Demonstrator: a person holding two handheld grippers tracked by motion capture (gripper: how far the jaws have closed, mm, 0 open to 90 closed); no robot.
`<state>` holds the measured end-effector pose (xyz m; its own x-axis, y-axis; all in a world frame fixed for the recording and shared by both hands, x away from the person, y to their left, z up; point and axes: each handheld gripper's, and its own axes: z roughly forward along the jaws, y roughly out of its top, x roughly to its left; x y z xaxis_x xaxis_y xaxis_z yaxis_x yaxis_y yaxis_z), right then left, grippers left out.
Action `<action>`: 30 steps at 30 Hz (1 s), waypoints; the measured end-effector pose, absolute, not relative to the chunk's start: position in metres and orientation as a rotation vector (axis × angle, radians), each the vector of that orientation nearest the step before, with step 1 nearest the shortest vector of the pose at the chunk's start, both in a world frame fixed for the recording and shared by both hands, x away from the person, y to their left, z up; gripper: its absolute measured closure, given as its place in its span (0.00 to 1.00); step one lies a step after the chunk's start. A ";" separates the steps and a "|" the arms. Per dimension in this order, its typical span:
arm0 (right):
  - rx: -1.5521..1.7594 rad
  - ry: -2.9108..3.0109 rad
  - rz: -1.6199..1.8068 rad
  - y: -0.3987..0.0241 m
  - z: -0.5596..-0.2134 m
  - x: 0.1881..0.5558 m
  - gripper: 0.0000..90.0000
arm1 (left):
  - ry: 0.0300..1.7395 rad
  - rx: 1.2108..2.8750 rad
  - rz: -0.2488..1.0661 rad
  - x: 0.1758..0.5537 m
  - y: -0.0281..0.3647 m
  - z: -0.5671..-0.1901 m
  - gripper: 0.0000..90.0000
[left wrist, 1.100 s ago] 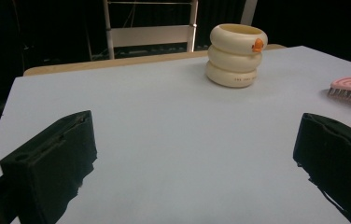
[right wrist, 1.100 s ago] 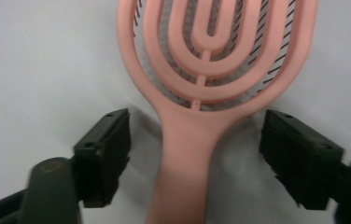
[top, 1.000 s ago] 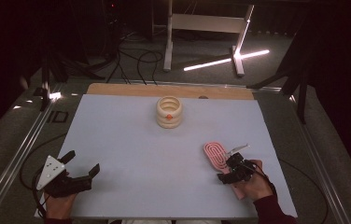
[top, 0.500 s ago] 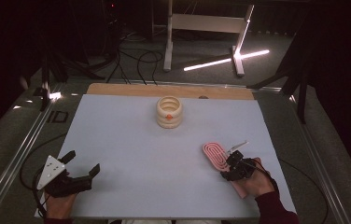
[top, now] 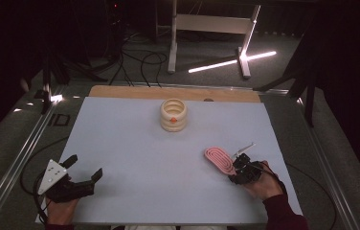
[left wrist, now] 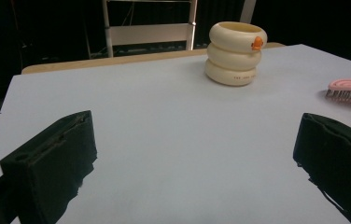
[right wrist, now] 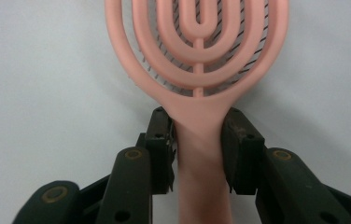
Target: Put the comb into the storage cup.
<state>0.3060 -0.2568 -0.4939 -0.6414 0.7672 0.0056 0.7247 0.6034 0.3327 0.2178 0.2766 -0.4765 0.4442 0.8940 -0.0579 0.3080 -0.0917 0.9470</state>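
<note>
Closing just now, your right gripper [right wrist: 197, 149] fingers pinch the pink brush [top: 219, 160] handle at four o'clock on the desk [top: 130, 143], ready to lift. Left gripper [top: 78, 175] waits wide open, empty.

The pink hairbrush [right wrist: 197, 56] is cut off top and bottom.

Little lettering in view, none of it readable

The cream ring-stacked cup [left wrist: 235, 52] carries a small line of reddish print on its lowest ring, too small and blurred to read; it may be a brand or a short phrase. An orange figure sits near its rim, a picture and not text. A dark mark beside the surface [top: 120, 143] in the high view looks like letters, unclear.
</note>
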 end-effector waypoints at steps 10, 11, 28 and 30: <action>1.320 2.706 0.570 -0.268 -0.494 0.308 0.75 | 1.064 1.639 0.690 0.218 0.276 -0.477 0.00; 1.330 2.707 0.577 -0.269 -0.495 0.308 0.75 | 1.065 1.639 0.689 0.218 0.276 -0.477 0.00; 1.282 2.739 0.539 -0.263 -0.494 0.307 0.70 | 1.064 1.640 0.685 0.219 0.275 -0.478 0.00; 1.271 2.741 0.531 -0.262 -0.494 0.306 0.70 | 1.064 1.644 0.684 0.219 0.275 -0.478 0.00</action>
